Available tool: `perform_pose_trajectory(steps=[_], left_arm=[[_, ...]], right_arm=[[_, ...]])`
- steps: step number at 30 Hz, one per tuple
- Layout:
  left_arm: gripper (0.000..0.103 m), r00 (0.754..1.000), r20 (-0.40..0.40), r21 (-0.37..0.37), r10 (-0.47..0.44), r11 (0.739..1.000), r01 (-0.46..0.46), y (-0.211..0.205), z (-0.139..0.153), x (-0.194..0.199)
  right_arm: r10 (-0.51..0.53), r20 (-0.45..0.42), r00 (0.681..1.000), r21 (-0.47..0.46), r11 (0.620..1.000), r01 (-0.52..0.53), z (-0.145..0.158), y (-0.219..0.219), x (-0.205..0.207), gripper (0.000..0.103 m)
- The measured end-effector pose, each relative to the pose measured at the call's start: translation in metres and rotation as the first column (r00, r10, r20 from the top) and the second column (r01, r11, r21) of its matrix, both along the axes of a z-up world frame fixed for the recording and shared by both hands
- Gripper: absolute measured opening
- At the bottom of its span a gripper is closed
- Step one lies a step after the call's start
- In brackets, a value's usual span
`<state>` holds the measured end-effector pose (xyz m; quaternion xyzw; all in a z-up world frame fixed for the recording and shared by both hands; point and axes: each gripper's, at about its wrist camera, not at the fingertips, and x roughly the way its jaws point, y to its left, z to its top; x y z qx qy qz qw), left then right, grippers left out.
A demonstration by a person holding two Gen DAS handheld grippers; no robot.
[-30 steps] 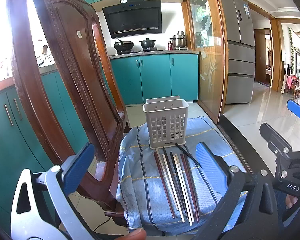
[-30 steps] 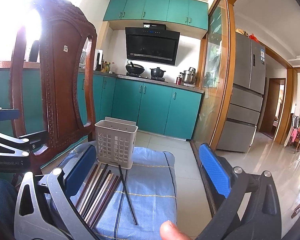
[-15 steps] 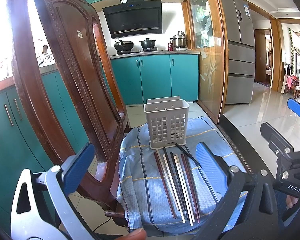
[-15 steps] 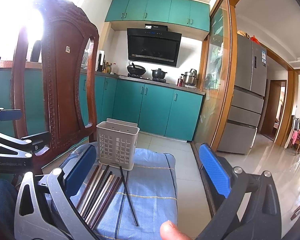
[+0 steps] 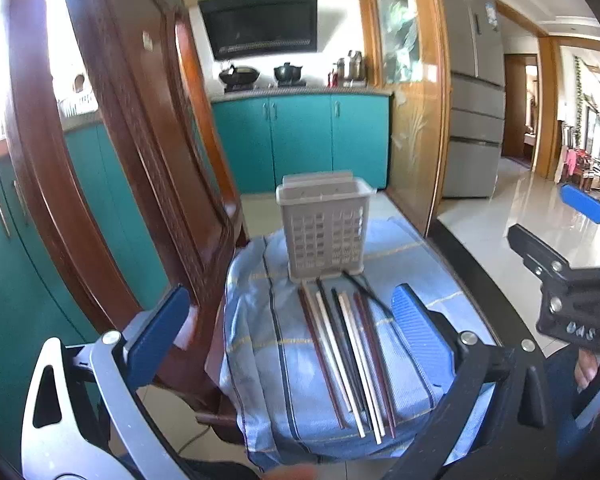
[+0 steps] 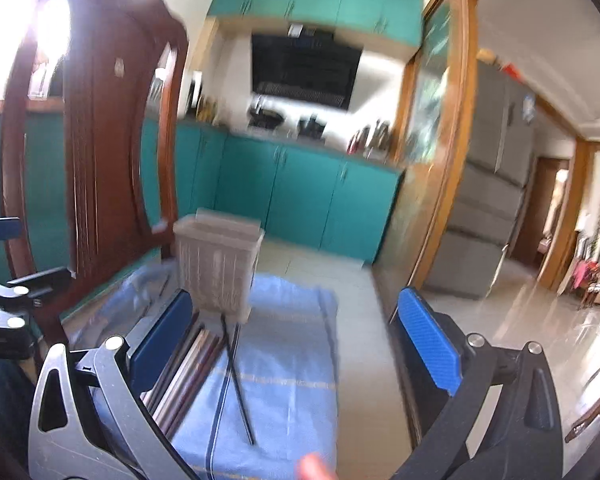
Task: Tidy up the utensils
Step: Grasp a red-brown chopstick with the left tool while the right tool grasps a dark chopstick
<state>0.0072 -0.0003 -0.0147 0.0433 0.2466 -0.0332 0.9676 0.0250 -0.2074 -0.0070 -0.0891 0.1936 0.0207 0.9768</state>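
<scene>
Between and beyond the left gripper point(image 5: 288, 320), spread wide: chopsticks point(image 5: 348, 356) lying flat on blue cloth point(image 5: 260, 340), long axes pointing away toward grey basket point(image 5: 324, 232) | right gripper point(image 6: 300, 340) spread, chopsticks point(image 6: 188, 368) by its left finger.

Right tongs point(image 5: 572, 280): white lettering on black body, reads roughly "UAS". Other labels too blurred.

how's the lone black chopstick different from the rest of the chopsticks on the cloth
The lone black chopstick lies slanted, crossing toward the right, while the other chopsticks lie side by side in a near-parallel row. It is thin and all dark; the row mixes dark red-brown, black and pale ones. It sits at the right edge of the group. Both rest flat on the blue cloth in front of the gray basket.
</scene>
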Motion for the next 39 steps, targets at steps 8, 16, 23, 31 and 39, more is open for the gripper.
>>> perform_pose_trajectory(steps=[8,16,23,31,39], left_arm=[[0.044,0.972,-0.231,0.037,-0.042,0.998,0.052,-0.016,-0.060,0.056],[0.016,0.876,-0.474,-0.050,-0.085,0.996,0.070,-0.013,-0.112,0.190],[0.013,0.814,-0.567,-0.072,-0.127,0.992,0.105,-0.015,-0.155,0.233],[0.013,0.820,-0.564,-0.019,-0.100,0.994,0.108,-0.017,-0.161,0.233],[0.013,0.804,-0.587,-0.059,-0.091,0.996,0.070,-0.006,-0.158,0.236]], right_arm=[[0.225,-0.448,0.865,0.187,0.970,-0.156,-0.087,0.011,0.130,0.040],[0.178,-0.655,0.734,0.132,0.984,-0.121,-0.156,0.034,0.211,0.035],[0.138,-0.714,0.687,0.196,0.981,0.006,-0.162,0.004,0.212,0.007],[0.155,-0.717,0.680,0.209,0.978,-0.002,-0.160,-0.001,0.204,0.007],[0.116,-0.702,0.703,0.158,0.987,-0.004,-0.158,-0.002,0.208,0.008]])
